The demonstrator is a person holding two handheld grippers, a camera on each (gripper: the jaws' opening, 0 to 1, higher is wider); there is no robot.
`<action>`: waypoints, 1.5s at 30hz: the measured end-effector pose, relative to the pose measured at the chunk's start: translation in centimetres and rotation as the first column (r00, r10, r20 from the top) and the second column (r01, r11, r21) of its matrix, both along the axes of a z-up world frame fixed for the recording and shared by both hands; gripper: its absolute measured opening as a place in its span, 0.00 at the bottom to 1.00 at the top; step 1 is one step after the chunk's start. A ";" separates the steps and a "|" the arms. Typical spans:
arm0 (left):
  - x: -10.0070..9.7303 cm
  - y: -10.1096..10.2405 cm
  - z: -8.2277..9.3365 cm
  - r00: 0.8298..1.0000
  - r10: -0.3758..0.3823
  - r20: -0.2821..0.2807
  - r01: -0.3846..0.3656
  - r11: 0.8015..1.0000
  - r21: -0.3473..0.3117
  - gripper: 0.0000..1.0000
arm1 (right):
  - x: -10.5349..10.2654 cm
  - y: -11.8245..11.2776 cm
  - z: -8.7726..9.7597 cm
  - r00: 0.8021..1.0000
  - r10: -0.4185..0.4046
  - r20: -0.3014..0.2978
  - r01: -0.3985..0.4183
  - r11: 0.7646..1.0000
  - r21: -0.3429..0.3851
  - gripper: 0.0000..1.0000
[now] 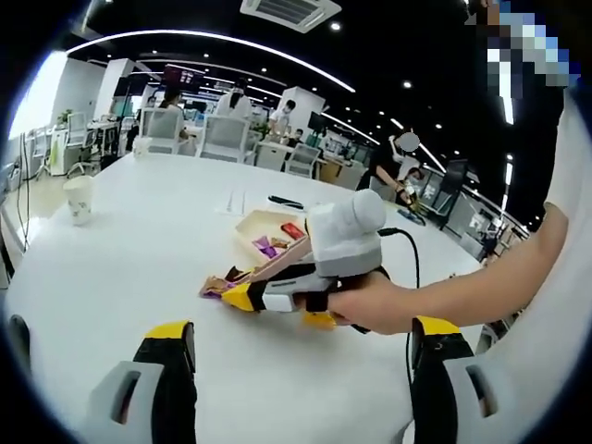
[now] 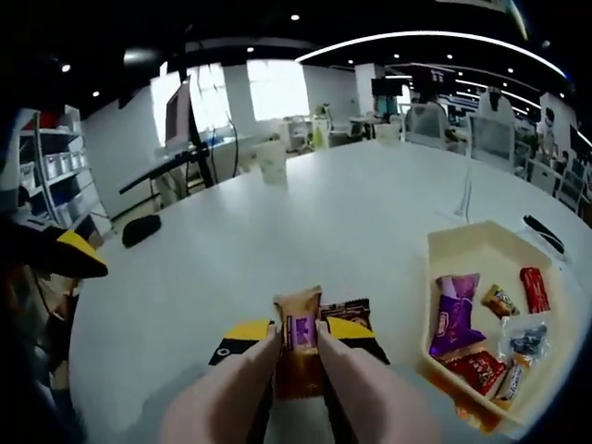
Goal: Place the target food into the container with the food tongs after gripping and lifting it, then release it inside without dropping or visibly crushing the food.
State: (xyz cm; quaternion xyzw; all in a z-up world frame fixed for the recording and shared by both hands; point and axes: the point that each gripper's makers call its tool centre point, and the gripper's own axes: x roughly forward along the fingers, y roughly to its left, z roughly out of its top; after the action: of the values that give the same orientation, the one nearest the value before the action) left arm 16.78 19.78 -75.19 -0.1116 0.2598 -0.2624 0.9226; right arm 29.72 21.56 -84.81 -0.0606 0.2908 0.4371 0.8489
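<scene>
An orange snack packet [image 2: 296, 344] stands on edge between two pink tong arms [image 2: 242, 387], which pinch it from both sides. My right gripper [image 2: 301, 331] is shut on the food tongs, its yellow-tipped fingers [image 2: 246, 331] pressing the arms together. A dark brown packet [image 2: 348, 311] lies just behind. The cream tray [image 2: 446, 252] with several wrapped snacks sits to the right. In the left gripper view a hand holds the right gripper [image 1: 277, 307] low over the packets [image 1: 218, 285], in front of the tray [image 1: 248, 222]. My left gripper [image 1: 303, 329] stands open and holds nothing.
Everything rests on a wide white table [image 2: 370, 213]. A paper cup [image 2: 271, 162] stands far across it, seen too at the left as a cup [image 1: 80, 199]. A black pen [image 2: 544, 233] lies beyond the tray. Office chairs and people are behind the table.
</scene>
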 end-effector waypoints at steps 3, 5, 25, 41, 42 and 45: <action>-0.1 -0.2 0.3 1.000 -0.006 0.012 0.006 1.000 0.010 0.98 | -0.2 -0.4 0.3 0.999 -0.022 -0.041 0.023 0.999 0.030 0.19; -0.2 -0.2 0.7 1.000 0.000 0.026 0.000 1.000 0.005 0.98 | -0.5 -0.6 0.7 0.999 -0.019 -0.046 0.022 0.999 0.046 0.19; -1.1 -4.0 2.4 0.991 -0.086 0.102 0.081 0.996 0.048 0.98 | -2.0 -5.3 5.5 0.999 -0.032 -0.008 0.033 0.997 0.075 0.20; -1.8 -4.5 3.0 0.991 -0.070 0.111 0.069 0.998 0.010 0.98 | -3.3 -7.5 6.4 0.996 -0.048 -0.078 0.059 0.987 0.150 0.20; -1.8 -4.4 3.0 0.992 -0.063 0.111 0.063 0.998 0.005 0.98 | -3.3 -7.5 6.5 0.996 -0.049 -0.074 0.059 0.987 0.150 0.20; -1.9 -4.0 3.1 0.992 -0.044 0.116 0.045 0.999 -0.011 0.98 | -3.1 -8.2 7.3 0.996 -0.066 -0.066 0.076 0.983 0.170 0.20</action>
State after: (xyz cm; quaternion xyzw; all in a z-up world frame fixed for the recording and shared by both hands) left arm 14.87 15.83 -72.09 -0.0967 0.2066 -0.2907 0.9292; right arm 26.67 13.34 -77.49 0.0364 0.2792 0.4315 0.8570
